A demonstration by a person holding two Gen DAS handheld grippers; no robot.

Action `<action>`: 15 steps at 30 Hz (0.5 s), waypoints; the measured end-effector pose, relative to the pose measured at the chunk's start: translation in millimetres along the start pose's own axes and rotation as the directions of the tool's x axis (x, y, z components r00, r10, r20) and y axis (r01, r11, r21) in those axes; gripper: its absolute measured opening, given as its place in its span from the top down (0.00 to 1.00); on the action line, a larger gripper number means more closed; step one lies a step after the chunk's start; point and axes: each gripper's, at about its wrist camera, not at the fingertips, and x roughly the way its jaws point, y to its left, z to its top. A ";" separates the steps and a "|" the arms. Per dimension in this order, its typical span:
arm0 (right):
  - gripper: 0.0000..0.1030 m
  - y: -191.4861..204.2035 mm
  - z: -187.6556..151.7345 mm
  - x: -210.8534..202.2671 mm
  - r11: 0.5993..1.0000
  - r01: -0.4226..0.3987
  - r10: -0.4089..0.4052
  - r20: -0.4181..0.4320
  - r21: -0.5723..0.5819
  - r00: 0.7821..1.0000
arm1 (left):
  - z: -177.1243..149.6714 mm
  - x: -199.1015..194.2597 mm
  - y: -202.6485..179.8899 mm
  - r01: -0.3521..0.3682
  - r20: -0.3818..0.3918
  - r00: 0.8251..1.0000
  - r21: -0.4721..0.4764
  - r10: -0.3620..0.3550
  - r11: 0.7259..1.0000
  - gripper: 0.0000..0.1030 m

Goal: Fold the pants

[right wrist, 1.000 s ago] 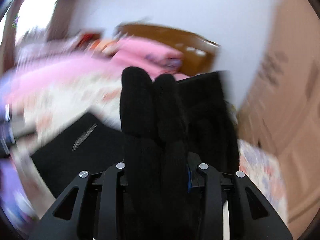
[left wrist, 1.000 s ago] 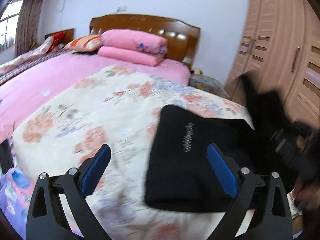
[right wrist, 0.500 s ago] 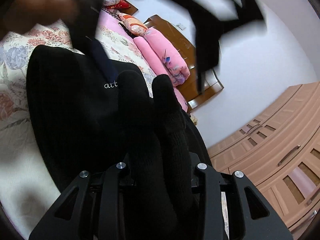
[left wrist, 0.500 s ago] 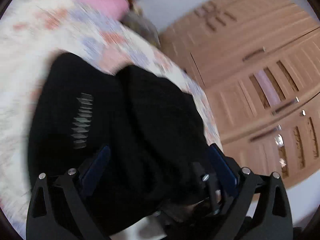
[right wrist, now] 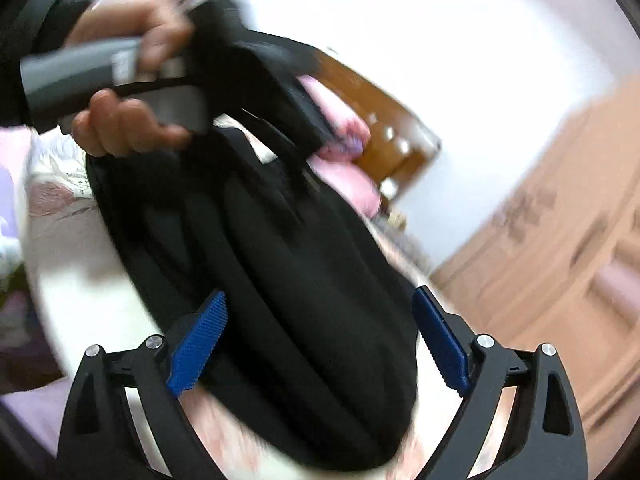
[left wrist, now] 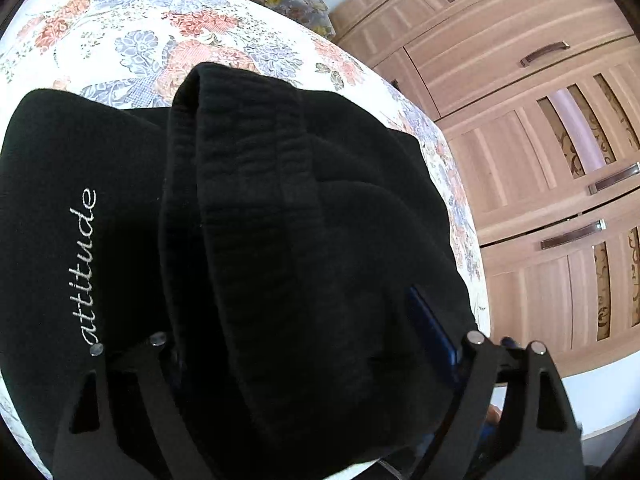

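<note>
A: Pants lie folded on the bed, black, thick fold uppermost; white script "attitude" on the flat layer left of it.

B: We note the left tool spread, jaws closing, fold between them. Only one blue pad shows, beside the cloth; whether it presses, we cannot tell.

A: Right tool: jaws opening, both blue pads clear of the pants, bundle between them.

B: Right view blurred. A hand grips the left tool's handle above the pants. Wardrobe beyond the bed.
</note>
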 end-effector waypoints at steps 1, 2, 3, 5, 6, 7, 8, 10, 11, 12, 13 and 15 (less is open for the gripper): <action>0.14 -11.7 -12.2 -3.1 0.998 -0.028 0.029 -0.013 0.050 0.999 | -0.7 2.4 -2.6 -0.001 0.004 1.000 0.001 0.001 1.000 0.16; 0.14 -25.7 -29.4 -4.9 0.991 -0.060 0.066 -0.038 0.123 0.997 | -0.6 2.8 -2.6 -0.004 0.010 1.000 0.001 0.004 1.000 0.13; 0.14 -34.5 -40.9 -4.5 0.981 -0.076 0.088 -0.063 0.177 0.994 | -0.8 3.2 -2.6 0.002 0.016 1.000 0.000 -0.002 1.000 0.09; 0.14 -53.1 -61.9 1.2 0.953 -0.101 0.140 -0.120 0.286 0.983 | -2.4 2.3 -3.7 -0.002 0.020 1.000 0.005 0.002 1.000 0.07; 0.14 -58.9 -66.8 4.3 0.944 -0.097 0.147 -0.137 0.317 0.980 | -2.6 2.8 -5.4 -0.013 0.022 1.000 0.009 0.012 1.000 0.07; 0.14 -59.7 -69.0 5.4 0.939 -0.096 0.150 -0.142 0.332 0.978 | -4.0 4.0 -8.4 -0.024 0.023 0.999 0.013 0.024 1.000 0.07; 0.14 -62.6 -67.6 8.1 0.931 -0.103 0.160 -0.138 0.350 0.977 | -3.8 5.1 -11.1 -0.040 0.026 0.999 0.016 0.040 0.999 0.07; 0.14 -64.2 -61.4 14.5 0.924 -0.117 0.173 -0.127 0.364 0.977 | -3.5 6.1 -13.5 -0.061 0.028 0.998 0.020 0.060 0.998 0.06; 0.14 -53.6 -54.6 15.8 0.924 -0.119 0.176 -0.127 0.363 0.976 | -3.5 6.1 -13.5 -0.065 0.032 0.997 0.017 0.065 0.998 0.06; 0.14 -52.1 -56.1 17.9 0.924 -0.116 0.174 -0.131 0.365 0.976 | -3.2 6.1 -13.2 -0.066 0.034 0.997 0.014 0.066 0.998 0.06; 0.14 -50.6 -52.7 23.3 0.925 -0.108 0.168 -0.138 0.365 0.976 | -3.2 5.6 -12.7 -0.067 0.036 0.997 0.012 0.066 0.998 0.06; 0.14 -44.3 -51.6 28.3 0.927 -0.099 0.164 -0.151 0.363 0.975 | -2.5 5.0 -12.6 -0.075 0.047 0.996 0.000 0.075 0.997 0.17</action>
